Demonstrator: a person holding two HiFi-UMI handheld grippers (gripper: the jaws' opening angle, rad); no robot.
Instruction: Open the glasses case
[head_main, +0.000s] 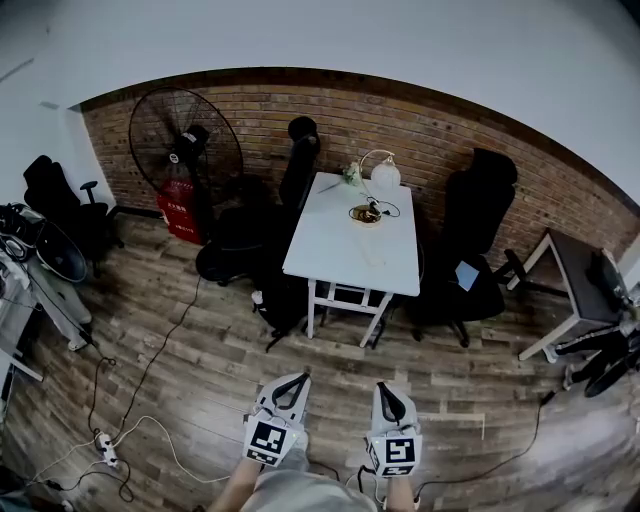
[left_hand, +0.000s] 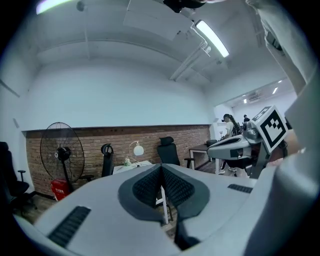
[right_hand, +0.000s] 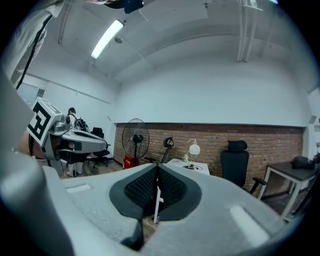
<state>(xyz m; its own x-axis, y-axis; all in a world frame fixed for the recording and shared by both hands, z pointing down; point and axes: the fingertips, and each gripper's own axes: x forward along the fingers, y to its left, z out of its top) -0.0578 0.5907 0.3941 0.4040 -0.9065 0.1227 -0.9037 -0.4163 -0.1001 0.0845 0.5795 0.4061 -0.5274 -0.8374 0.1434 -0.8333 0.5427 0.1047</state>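
A white table (head_main: 352, 245) stands far ahead by the brick wall, with a round white lamp (head_main: 384, 174) and a small dark item with a cord (head_main: 366, 213) on it. I cannot tell whether that item is the glasses case. My left gripper (head_main: 297, 378) and right gripper (head_main: 385, 386) are held side by side low in the head view, over the wooden floor and well short of the table. In the left gripper view the ribbed pads (left_hand: 150, 186) meet with nothing between them. The right gripper's pads (right_hand: 142, 185) are likewise shut on nothing.
A standing fan (head_main: 185, 140) and a red box (head_main: 178, 205) are at the left of the wall. Black office chairs (head_main: 478, 245) flank the table. Cables and a power strip (head_main: 103, 447) lie on the floor at the left. A dark side table (head_main: 575, 270) stands at the right.
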